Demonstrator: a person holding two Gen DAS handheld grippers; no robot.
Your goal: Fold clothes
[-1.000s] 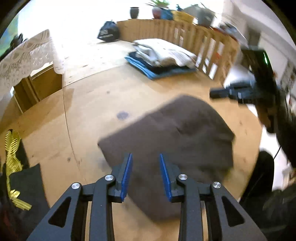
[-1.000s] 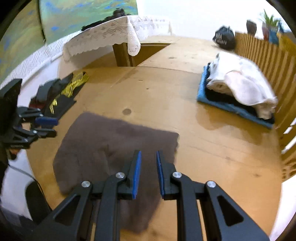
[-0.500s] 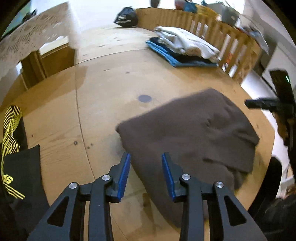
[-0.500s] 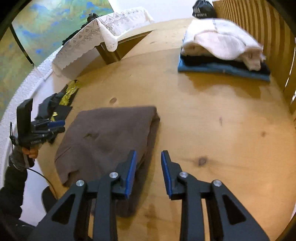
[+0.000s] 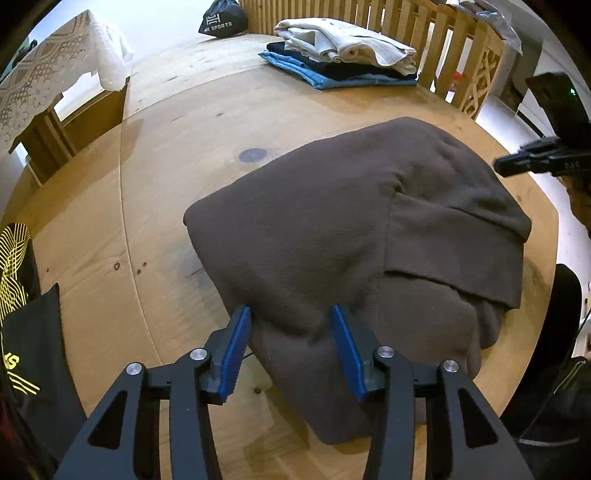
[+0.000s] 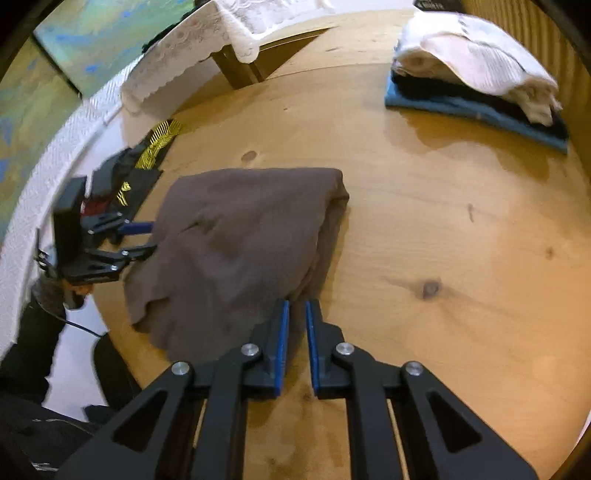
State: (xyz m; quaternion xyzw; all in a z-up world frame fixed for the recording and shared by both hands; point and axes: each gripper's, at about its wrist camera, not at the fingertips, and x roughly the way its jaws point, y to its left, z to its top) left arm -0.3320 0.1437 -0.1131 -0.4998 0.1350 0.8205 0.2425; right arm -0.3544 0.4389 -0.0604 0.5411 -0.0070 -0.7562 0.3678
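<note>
The brown garment lies folded over on itself on the round wooden worktop, near the edge closest to you, one flap doubled over its right side with layered edges showing there. Your left claw is spread wide, blue pads either side of a bunched fold at the garment's near-left edge, left pad just at the fabric border, right pad over the cloth; nothing is clamped. Your right claw is nearly closed, a thin gap between the blue pads, tips at the garment's near-right corner; can't tell if fabric is pinched between them. In the right wrist view your left claw shows at the garment's far-left side, touching or just beside the cloth. In the left wrist view the right claw shows only as a dark tip past the garment's right edge. A stack of folded clothes, white on top of dark and blue, sits at the far side of the worktop by a wooden slat railing. A black item with yellow print lies at the left edge. A lace cloth covers a side table beyond the worktop. A black bag sits farther back.
</note>
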